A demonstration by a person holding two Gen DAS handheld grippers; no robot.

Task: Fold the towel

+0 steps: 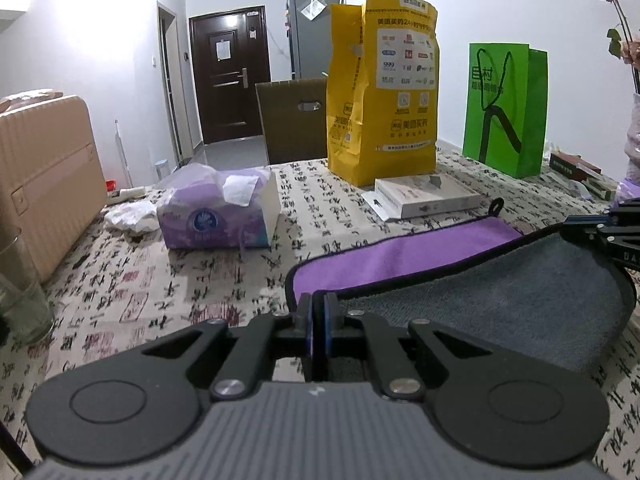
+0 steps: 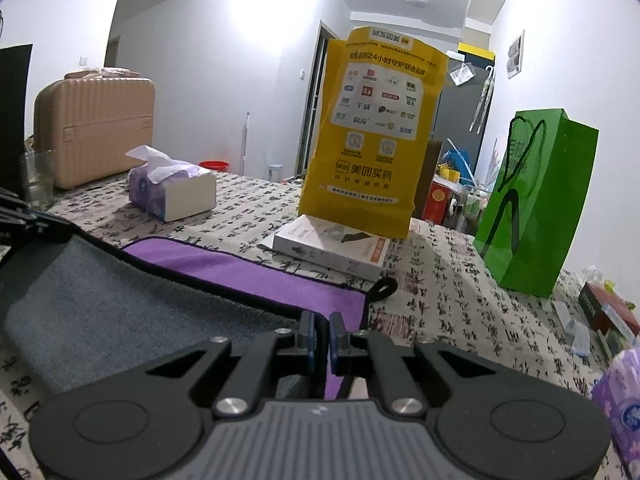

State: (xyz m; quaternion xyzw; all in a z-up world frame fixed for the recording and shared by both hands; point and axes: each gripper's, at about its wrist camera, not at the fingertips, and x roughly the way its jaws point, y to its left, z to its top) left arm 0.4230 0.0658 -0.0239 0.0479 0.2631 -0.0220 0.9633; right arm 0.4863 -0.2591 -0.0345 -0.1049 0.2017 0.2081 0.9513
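The towel [image 1: 500,292] is purple on one face and grey on the other, with black edging and a black hanging loop [image 1: 496,205]. It lies on the table with its near part lifted, grey side up. My left gripper [image 1: 319,300] is shut on the towel's near left corner. My right gripper [image 2: 323,322] is shut on the towel's [image 2: 120,300] near right corner. Each gripper shows at the edge of the other's view: the right one [image 1: 600,236] in the left wrist view, the left one [image 2: 28,220] in the right wrist view.
On the patterned tablecloth [image 1: 160,280] stand a purple tissue box [image 1: 218,212], a yellow paper bag [image 1: 384,92], a white flat box [image 1: 428,196], a green bag [image 1: 506,108] and a glass [image 1: 20,300]. A beige suitcase [image 1: 44,184] stands at the left.
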